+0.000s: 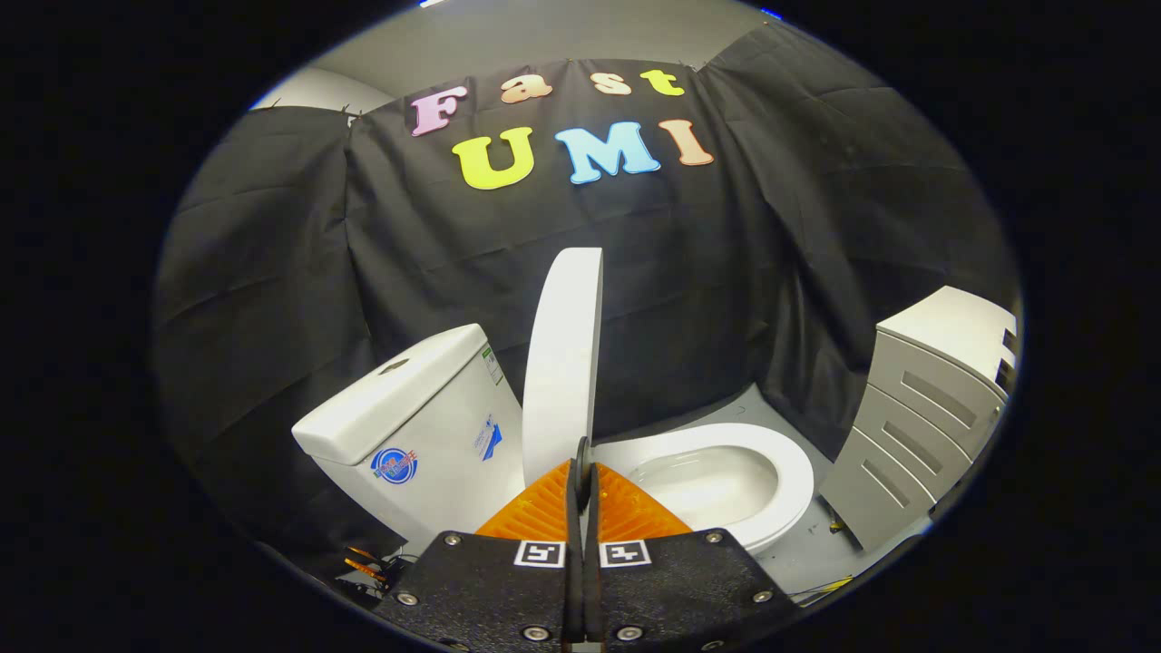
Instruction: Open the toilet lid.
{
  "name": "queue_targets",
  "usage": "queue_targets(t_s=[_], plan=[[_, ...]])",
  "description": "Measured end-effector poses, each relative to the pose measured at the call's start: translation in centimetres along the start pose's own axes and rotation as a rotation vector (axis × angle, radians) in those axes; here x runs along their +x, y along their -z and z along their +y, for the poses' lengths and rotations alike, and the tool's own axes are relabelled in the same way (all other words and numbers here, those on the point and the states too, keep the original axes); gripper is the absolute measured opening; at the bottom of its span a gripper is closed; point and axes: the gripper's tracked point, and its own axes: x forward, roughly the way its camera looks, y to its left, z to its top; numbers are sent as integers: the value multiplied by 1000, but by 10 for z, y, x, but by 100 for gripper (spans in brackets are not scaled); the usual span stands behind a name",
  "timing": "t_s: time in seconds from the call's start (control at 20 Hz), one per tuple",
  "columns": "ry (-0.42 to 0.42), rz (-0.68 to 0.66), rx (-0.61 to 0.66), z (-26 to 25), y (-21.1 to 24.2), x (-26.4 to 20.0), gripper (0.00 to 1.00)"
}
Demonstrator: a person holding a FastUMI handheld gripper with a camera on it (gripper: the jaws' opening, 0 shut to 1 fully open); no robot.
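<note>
The toilet lid (pixel 562 363) stands raised nearly upright just ahead of the gripper (pixel 581 453), between the tank (pixel 408 408) and the open seat (pixel 726 472). The jaws are pressed together, pinching nothing I can make out — the lifting looks done. Next: tip the lid back against the tank — gently.

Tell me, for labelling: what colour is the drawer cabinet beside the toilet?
Light grey drawer cabinet, clearest in the gripper view.

Textured screwed tongs (pixel 580 467) with square markers
</note>
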Motion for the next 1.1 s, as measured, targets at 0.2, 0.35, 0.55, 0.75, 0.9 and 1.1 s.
queue_targets(t_s=[0.2,0.35,0.55,0.75,0.9,1.1], plan=[[-11,-7,-32,17,-1,-1,0],[-23,-11,-60,30,-2,-1,0],[-37,-15,-90,47,-2,0,0],[-56,-16,-121,63,0,1,0],[-72,-20,-145,74,0,4,0],[-92,-15,-177,92,3,4,0]])
